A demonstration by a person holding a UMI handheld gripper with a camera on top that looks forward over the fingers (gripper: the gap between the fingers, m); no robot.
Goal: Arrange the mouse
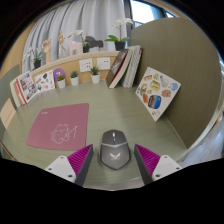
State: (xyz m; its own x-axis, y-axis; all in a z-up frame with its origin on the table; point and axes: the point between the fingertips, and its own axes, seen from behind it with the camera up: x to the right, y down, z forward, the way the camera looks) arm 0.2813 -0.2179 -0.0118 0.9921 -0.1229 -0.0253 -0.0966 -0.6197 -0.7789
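Magenta pads on the gripper's two fingers are showing nearest of all, and between them a grey mouse is sitting on the pale table. Its long axis is running near to far, straight along the line of the fingers, with its nose pointing away toward the far side. Both fingers are standing spread about the mouse's near end, and a sliver of table seems to be showing on either side of it, so the gripper looks to be open around the mouse, not pressing on it; whether the pads are touching its flanks is hard to tell. Off to the far left a pink mouse mat with a faint white drawing is lying flat on the table, just beyond and left of the mouse, apart from it. Since the task is to arrange the mouse, the mat looks the likely place for it, and that would mean carrying it leftward and a little farther away. Farther back, small potted plants, picture cards and leaning books are lining a shelf and a partition wall.
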